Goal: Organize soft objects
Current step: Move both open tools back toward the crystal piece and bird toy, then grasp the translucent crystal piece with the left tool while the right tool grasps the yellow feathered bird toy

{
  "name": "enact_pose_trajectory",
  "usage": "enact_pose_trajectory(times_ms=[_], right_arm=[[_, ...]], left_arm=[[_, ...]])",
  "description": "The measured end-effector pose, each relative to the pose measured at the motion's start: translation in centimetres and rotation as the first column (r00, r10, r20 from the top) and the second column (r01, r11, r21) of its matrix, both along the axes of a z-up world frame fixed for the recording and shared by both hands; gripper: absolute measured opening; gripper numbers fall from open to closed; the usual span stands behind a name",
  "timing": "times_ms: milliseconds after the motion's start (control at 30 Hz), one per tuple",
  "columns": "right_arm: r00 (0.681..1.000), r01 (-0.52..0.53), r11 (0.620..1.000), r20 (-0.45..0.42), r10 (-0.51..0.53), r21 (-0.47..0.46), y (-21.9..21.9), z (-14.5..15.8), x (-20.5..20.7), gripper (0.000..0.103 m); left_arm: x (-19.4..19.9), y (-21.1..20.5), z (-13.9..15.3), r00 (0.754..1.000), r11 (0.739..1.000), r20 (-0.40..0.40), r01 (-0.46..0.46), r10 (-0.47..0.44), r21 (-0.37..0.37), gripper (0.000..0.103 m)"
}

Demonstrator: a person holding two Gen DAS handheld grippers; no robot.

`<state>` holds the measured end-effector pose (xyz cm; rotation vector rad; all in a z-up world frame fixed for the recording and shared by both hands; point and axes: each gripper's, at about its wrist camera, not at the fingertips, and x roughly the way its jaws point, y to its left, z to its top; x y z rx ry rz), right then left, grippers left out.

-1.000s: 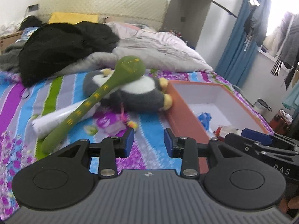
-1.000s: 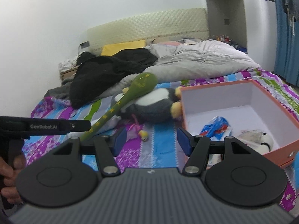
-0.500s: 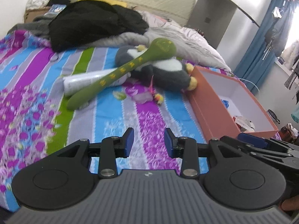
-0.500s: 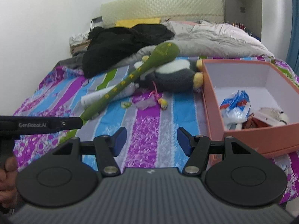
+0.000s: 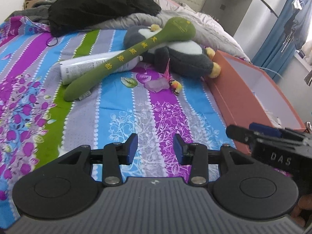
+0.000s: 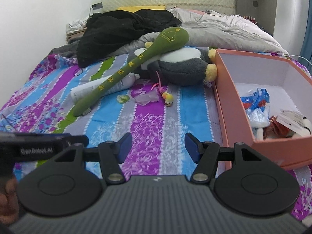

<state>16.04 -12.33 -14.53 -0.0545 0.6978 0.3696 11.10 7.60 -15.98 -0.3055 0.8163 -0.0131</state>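
Observation:
A long green plush stick (image 5: 124, 58) (image 6: 128, 66) lies across a grey and white plush penguin (image 5: 185, 56) (image 6: 183, 66) on the striped bedsheet. A small plush bird with a pink feather (image 5: 176, 86) (image 6: 168, 97) lies in front of the penguin. An orange box (image 5: 251, 89) (image 6: 230, 105) stands to the right, holding a blue wrapper (image 6: 257, 101) and a white soft toy (image 6: 300, 124). My left gripper (image 5: 155, 149) is open and empty over the sheet, well short of the toys. My right gripper (image 6: 158, 147) is open and empty beside the box.
A white tube (image 5: 93, 68) (image 6: 105, 89) lies under the green stick. A clear plastic piece (image 5: 157, 85) (image 6: 147, 99) lies near the bird. Black clothing (image 5: 97, 5) (image 6: 124, 25) and a grey duvet (image 6: 224, 31) are heaped at the back.
Both grippers have pulled back and risen away from the toys and box, so these look farther off. Both stay open and empty.

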Motion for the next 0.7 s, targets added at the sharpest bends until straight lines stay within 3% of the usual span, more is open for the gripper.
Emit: enact_pose_trajectory(times_ms=[267, 367, 700], right_arm=[[1.0, 0.021, 1.0, -0.003, -0.021, 0.016, 1.3, -2.2, 6.3, 0.061], [1.0, 0.027, 0.999, -0.01, -0.027, 0.022, 1.7, -2.8, 7.8, 0.056], [0.989, 0.098, 0.991, -0.121, -0.086, 0.089, 2.9, -6.0, 15.0, 0.05]], left_arm=[[6.2, 0.4, -3.8, 0.999, 0.999, -0.03, 0.039, -0.038, 0.028, 0.052], [8.8, 0.5, -4.9, 0.998, 0.997, -0.025, 0.061, -0.06, 0.042, 0.053], [16.0, -0.1, -7.0, 0.992, 0.985, 0.005, 0.125, -0.127, 0.121, 0.059]])
